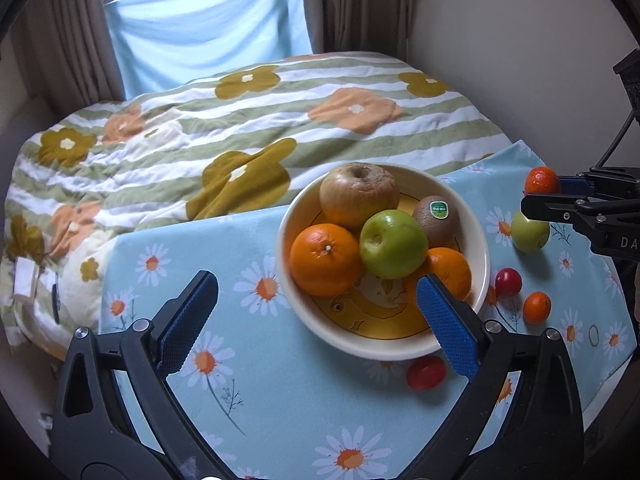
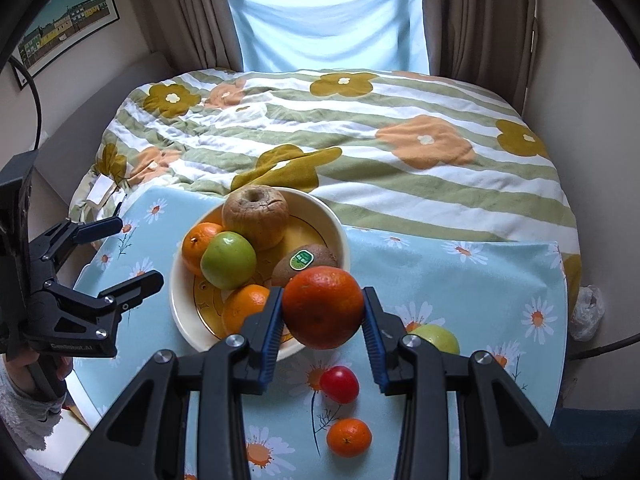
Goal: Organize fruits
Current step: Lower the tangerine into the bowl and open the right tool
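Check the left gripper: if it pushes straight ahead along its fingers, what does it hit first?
Probably the daisy-print blue tablecloth just left of the cream ceramic bowl. The open left gripper points steeply down, and its right finger overlaps the bowl's near rim, so it might clip that first; depth is unclear.

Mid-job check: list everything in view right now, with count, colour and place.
bowl: 1, cream, on daisy cloth
brown apple: 1, bowl's far side
oranges: 2, in bowl
green apples: 2, one in bowl, one on cloth
kiwi: 1, brown, in bowl
tomatoes: 2, red, on cloth
small mandarin: 1, orange, on cloth
mandarin: 1, orange, gripped
quilt: 1, floral, behind
left gripper: open, empty
right gripper: shut on mandarin
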Motion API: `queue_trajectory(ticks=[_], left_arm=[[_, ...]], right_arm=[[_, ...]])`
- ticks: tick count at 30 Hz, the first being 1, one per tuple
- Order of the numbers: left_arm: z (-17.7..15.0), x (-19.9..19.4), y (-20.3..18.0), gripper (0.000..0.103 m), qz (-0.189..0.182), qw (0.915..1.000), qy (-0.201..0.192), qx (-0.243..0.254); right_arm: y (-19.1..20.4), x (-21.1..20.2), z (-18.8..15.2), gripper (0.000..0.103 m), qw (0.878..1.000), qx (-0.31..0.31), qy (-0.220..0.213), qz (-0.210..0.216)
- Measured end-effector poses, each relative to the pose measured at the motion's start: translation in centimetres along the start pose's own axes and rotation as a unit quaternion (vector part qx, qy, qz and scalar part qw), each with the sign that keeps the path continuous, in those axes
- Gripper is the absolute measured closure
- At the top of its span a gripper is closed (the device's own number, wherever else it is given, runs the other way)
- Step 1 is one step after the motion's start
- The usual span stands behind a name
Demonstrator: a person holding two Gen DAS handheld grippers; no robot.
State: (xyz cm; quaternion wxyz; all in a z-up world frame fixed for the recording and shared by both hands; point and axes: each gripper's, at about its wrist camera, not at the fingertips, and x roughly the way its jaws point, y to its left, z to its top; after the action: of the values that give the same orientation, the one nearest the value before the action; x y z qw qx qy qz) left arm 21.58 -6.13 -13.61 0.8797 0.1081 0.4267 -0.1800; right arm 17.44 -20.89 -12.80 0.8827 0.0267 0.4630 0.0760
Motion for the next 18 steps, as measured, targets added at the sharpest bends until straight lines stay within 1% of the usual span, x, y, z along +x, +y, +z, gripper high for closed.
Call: queue_trajectory(ticks=[6,11,18], left_arm=[[-1.7,-0.3,1.4,0.0,0.02,0.9997,0.011,-0.012],[-3.2,0.0,1.8,0.0,0.027,0.9991,0.024,-0.021],[-4.5,0.5,1.8,0.0,0.027,0.9986,0.032,-0.032]], right_arm=[[1.3,2.3,0.0,0.068,1.0,-0.014,0.019,0.014],[1.6,4.4,-0.1,0.068,0.999,-0.018,0.029,0.026],[1.6,6.2,-0.2,0.068,0.999,-0.015,0.036,0.022]])
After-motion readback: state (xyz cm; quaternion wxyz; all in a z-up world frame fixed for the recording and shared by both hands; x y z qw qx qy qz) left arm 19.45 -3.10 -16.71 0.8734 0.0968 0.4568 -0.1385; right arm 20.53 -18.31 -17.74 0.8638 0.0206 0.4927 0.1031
